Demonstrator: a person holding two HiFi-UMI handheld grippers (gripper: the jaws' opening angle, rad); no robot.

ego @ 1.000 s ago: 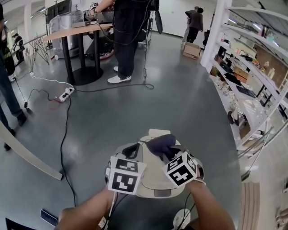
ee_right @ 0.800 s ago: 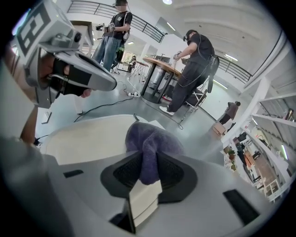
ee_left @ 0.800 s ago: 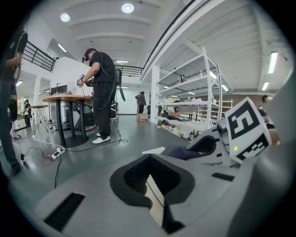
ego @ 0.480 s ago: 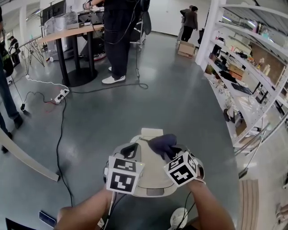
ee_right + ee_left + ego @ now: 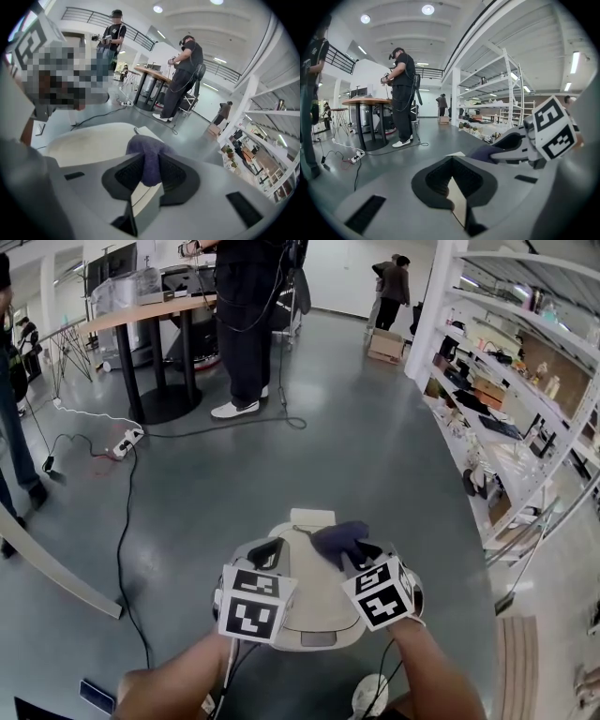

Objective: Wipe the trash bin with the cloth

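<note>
The right gripper (image 5: pixel 351 556) is clamped on the dark purple cloth (image 5: pixel 336 537), just above the pale grey round trash bin (image 5: pixel 314 606). It should press flat and sweep evenly. The left gripper (image 5: pixel 266 555), closed and empty, hovers alongside.

Grey polished floor (image 5: pixel 356 446), white shelving (image 5: pixel 525 381) at right, wooden-topped table (image 5: pixel 150 310) far left.
</note>
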